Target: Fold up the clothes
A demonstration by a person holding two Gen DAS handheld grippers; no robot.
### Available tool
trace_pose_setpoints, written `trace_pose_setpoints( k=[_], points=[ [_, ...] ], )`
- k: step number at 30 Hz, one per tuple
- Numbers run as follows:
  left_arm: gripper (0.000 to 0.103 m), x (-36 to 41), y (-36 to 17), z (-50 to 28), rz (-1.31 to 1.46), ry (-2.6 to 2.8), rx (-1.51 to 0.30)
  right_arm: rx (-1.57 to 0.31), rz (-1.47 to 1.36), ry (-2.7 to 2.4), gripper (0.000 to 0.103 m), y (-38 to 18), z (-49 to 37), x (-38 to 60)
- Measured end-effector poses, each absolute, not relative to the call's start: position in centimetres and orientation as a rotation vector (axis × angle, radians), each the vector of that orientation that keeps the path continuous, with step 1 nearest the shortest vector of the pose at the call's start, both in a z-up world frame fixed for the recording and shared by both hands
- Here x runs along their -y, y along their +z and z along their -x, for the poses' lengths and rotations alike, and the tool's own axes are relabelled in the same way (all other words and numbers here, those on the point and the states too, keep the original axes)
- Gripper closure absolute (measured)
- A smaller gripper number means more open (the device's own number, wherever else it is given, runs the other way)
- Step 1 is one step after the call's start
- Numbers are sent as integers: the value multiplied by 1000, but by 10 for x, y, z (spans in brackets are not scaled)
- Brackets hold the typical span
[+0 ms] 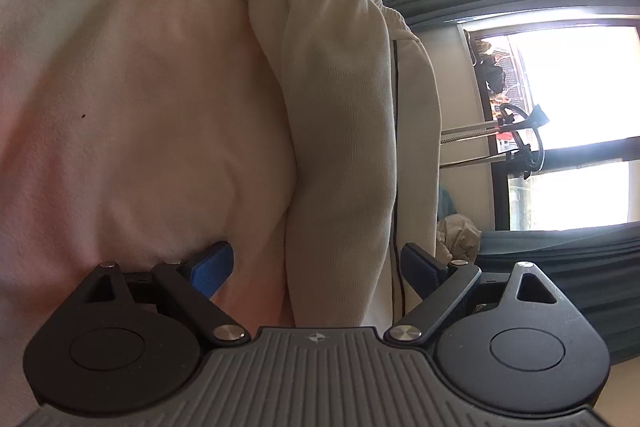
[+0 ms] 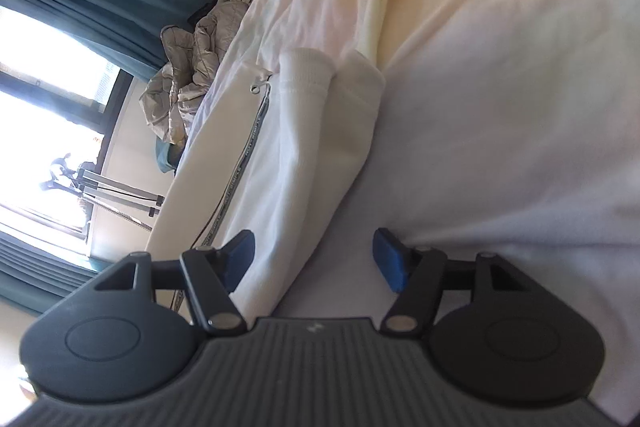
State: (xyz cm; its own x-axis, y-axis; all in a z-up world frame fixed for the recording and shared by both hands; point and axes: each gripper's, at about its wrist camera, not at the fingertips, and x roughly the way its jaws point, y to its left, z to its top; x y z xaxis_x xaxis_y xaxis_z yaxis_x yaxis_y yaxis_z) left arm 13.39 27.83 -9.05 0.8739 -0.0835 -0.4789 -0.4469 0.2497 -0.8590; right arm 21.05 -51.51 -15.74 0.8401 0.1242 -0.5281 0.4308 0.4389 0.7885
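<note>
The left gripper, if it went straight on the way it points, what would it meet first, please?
Probably the folded cream knit trousers, lying between the open left gripper fingers and ahead on the white bedsheet; depth is unclear.

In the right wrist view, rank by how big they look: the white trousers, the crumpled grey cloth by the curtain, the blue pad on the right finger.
1. White trousers, largest.
2. Crumpled grey cloth, though it lies farther off, so its true size is unsure.
3. Blue pad, smallest, despite being nearest the camera.
</note>
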Motion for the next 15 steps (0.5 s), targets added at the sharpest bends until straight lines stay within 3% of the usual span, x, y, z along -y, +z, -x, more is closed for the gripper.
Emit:
trace_pose_setpoints(
  k=[6,8,9,10,13,15],
  points=[
    [17,-272,-98,-180,1160,231,-453,-498,-1079,-193,39,-166,-246,521],
    [32,-266,-99,-189,1094,264,-447,-455,-1098,-244,47,-170,-251,522],
    [37,-263,-100,-191,1070,281,-438,-436,-1099,-280,60,-172,-253,521],
    [49,-262,-100,-192,1064,288,-427,-417,-1101,-316,72,-173,-255,521],
    [74,-263,-102,-190,1096,289,-395,-390,-1056,-354,85,-172,-255,515],
    [78,-264,-103,-187,1134,283,-374,-382,-1015,-365,90,-165,-253,512]
  ],
)
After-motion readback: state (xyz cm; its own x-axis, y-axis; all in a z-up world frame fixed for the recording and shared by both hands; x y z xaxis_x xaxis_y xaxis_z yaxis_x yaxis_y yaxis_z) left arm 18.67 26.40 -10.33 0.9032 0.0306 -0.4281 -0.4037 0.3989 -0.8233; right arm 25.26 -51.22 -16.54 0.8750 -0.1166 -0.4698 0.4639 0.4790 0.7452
